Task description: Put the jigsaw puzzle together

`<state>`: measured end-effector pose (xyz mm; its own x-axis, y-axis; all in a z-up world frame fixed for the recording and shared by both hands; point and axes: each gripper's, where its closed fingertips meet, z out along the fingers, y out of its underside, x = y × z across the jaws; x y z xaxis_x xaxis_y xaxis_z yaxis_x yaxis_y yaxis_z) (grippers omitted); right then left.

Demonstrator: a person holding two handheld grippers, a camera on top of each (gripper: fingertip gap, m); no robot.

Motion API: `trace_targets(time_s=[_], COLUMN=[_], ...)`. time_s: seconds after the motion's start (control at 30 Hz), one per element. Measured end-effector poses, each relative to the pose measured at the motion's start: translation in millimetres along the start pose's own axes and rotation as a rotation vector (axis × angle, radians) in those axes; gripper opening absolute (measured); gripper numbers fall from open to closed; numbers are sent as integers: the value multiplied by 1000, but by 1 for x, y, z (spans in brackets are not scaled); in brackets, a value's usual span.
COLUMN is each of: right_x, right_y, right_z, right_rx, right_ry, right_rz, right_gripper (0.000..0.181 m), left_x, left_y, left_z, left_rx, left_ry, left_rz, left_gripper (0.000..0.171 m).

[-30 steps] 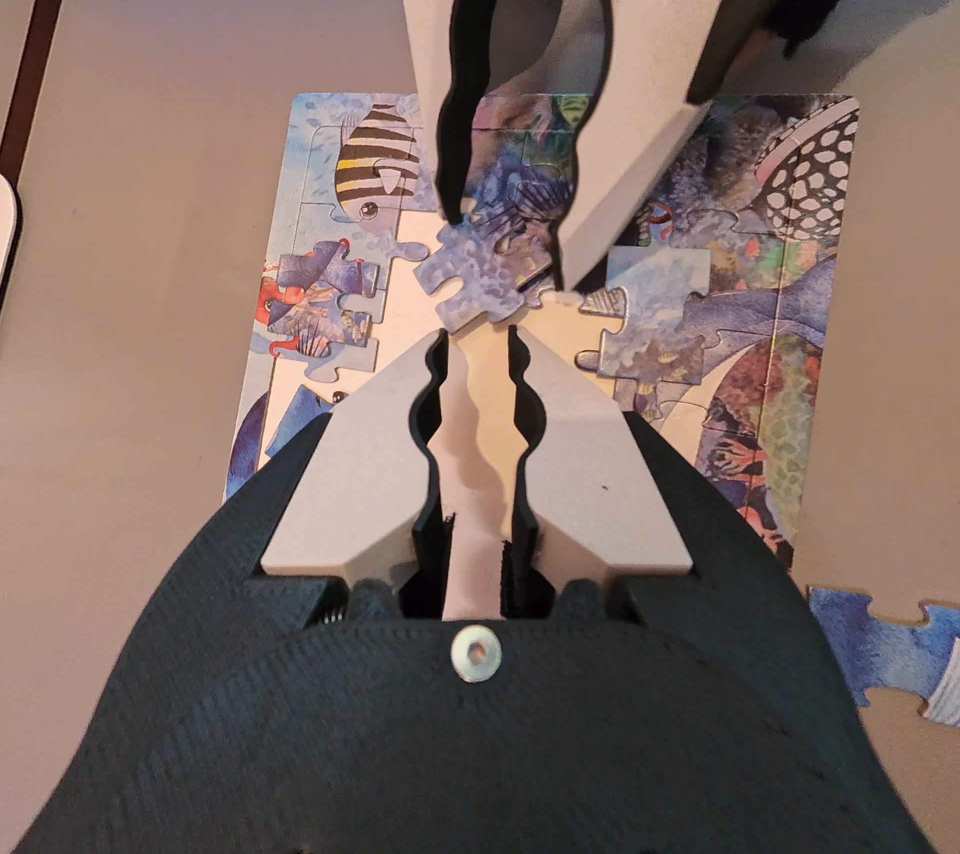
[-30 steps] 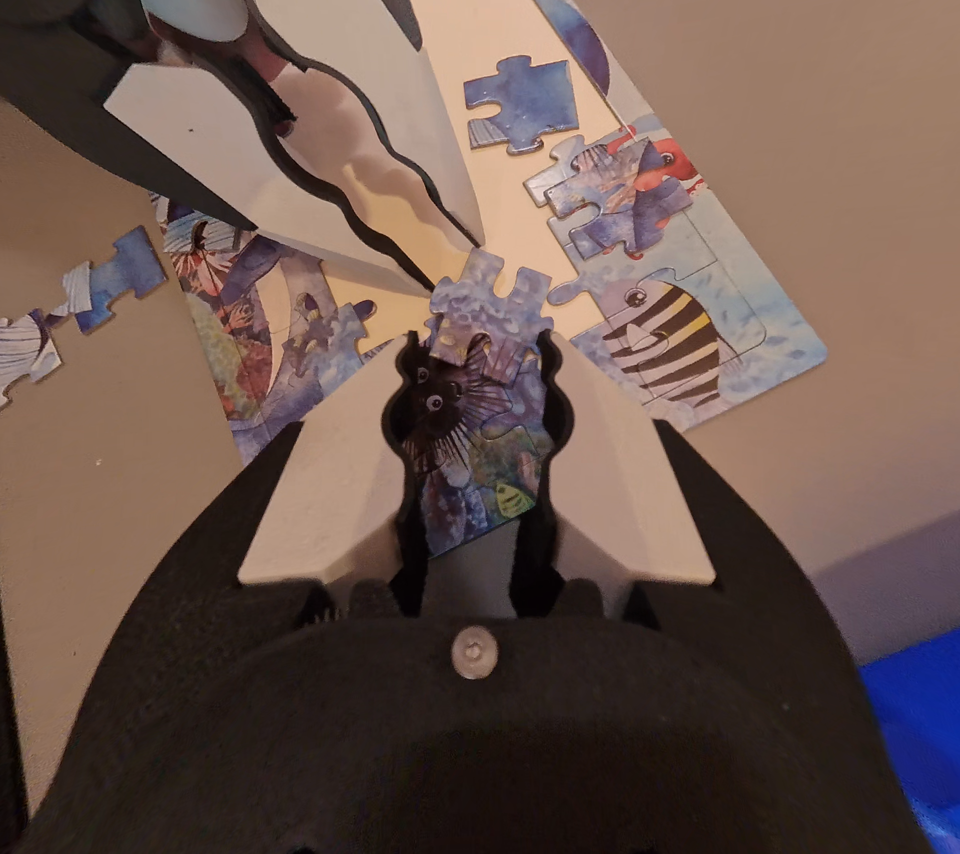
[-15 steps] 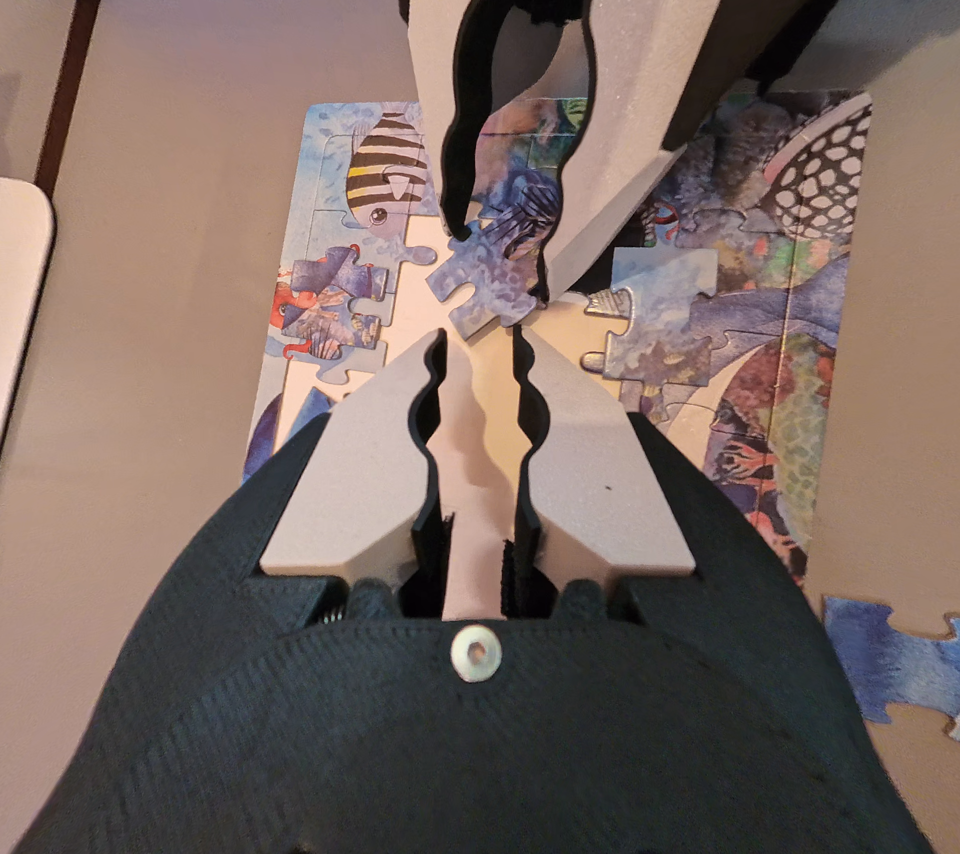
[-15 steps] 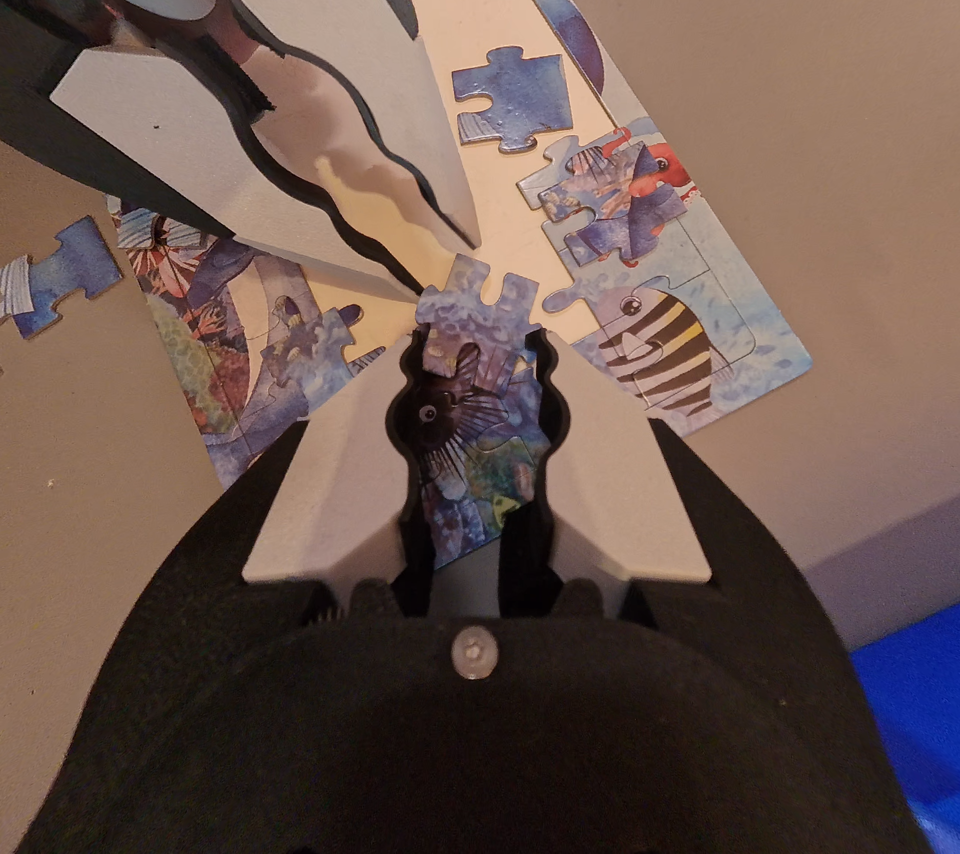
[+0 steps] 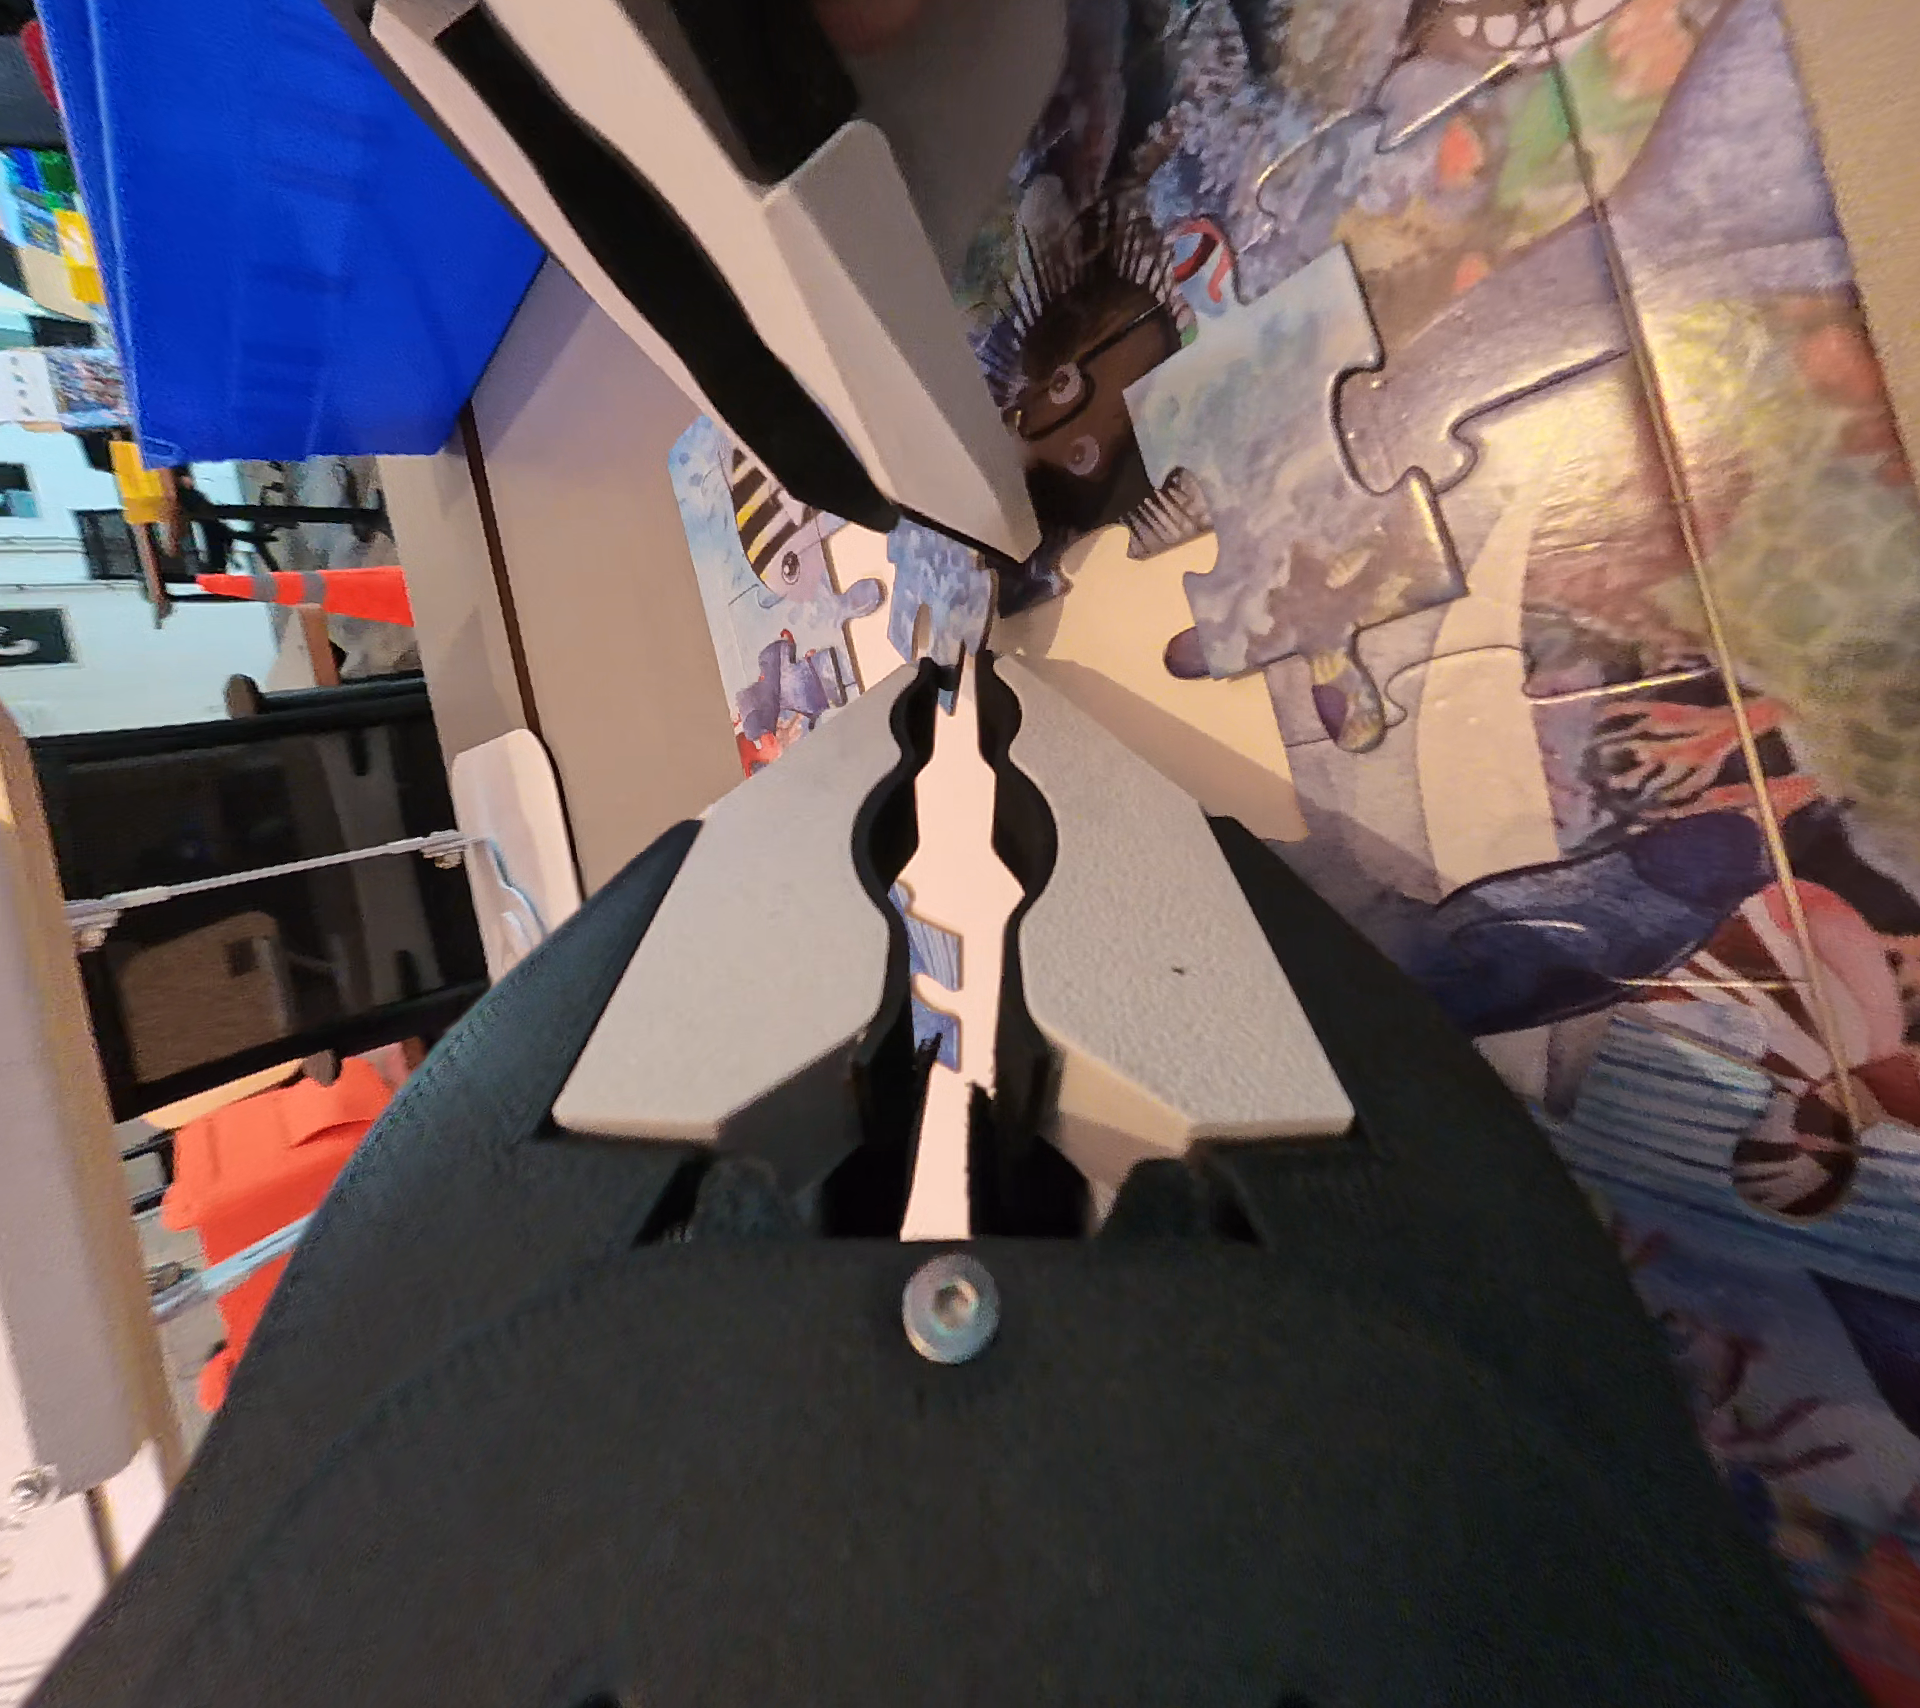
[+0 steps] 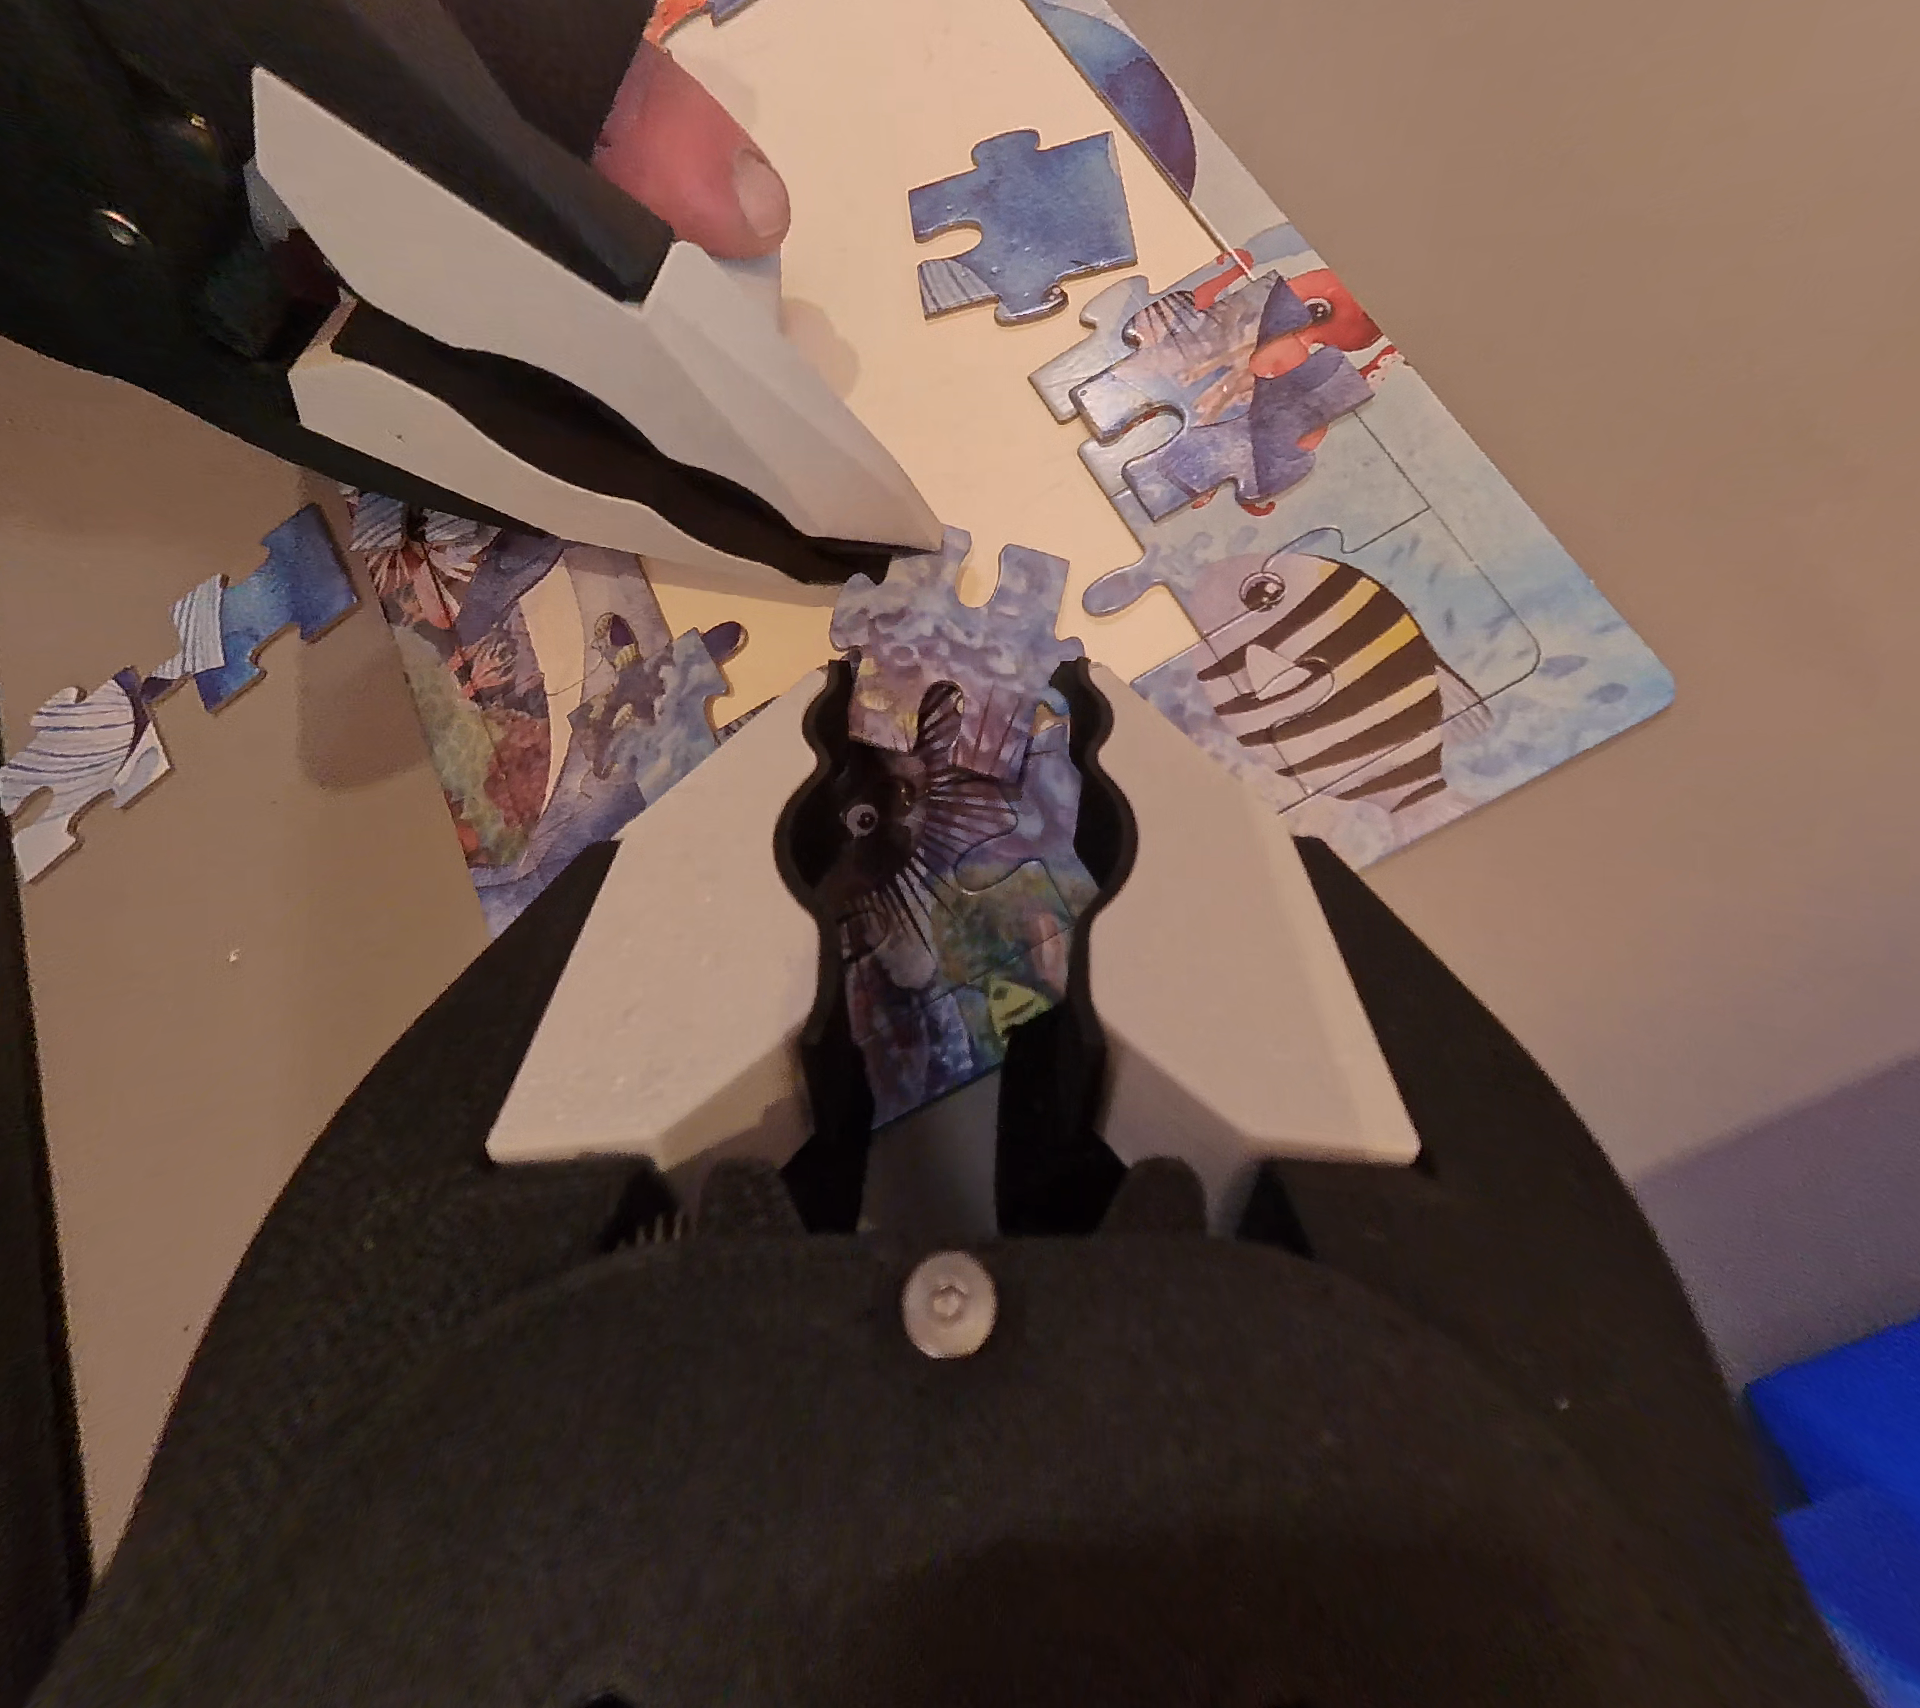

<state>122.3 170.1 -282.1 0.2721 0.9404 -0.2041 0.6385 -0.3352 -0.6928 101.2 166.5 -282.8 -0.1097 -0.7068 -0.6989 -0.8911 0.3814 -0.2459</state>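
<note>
The puzzle board (image 6: 935, 48) lies on a tan table, with its fish picture partly filled and a cream gap in the middle (image 5: 1101, 630). My right gripper (image 6: 956, 679) has its tips against both sides of a pale blue speckled piece (image 6: 956, 619) at the gap's edge. My left gripper (image 6: 904, 541) comes in from the upper left, rolled on its side. Its nearly shut tips pinch the piece's far corner. In the left wrist view the left gripper (image 5: 961, 671) has the piece (image 5: 940, 593) edge-on between its tips, with the right gripper (image 5: 961, 531) just beyond.
A dark blue loose piece (image 6: 1023, 224) lies on the cream gap. Two loose pieces (image 6: 270, 609) (image 6: 83, 744) lie on the table left of the board. A person's hand (image 6: 707, 152) holds the left gripper. A blue box (image 5: 281, 204) stands at the table's edge. My left and right fingertips are right by each other.
My left gripper has rolled onto its side, dropped low, and narrowed its gap onto the speckled piece's corner. My right gripper has kept its hold on the piece.
</note>
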Motion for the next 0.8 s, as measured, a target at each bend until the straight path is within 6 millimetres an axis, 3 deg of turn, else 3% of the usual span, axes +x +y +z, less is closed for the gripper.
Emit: trace_targets(time_s=[0.33,0.5,0.67,0.8], right_x=[3,-12,-26,-42], right_y=[-22,-18,-24,-35], right_z=[-32,-33,-46,-60], right_rx=[199,198,259,322], right_ry=[-129,-301,-486,-644], right_rz=[144,240,312,326], right_gripper=[34,36,33,13], left_x=[-15,-23,-26,-32], left_y=[-16,-37,-50,-57], left_z=[-20,-40,-60,-73], left_rx=[40,96,139,164], left_ry=[-163,-291,-386,-447], left_rz=[364,606,753,813], left_gripper=[0,0,0,0])
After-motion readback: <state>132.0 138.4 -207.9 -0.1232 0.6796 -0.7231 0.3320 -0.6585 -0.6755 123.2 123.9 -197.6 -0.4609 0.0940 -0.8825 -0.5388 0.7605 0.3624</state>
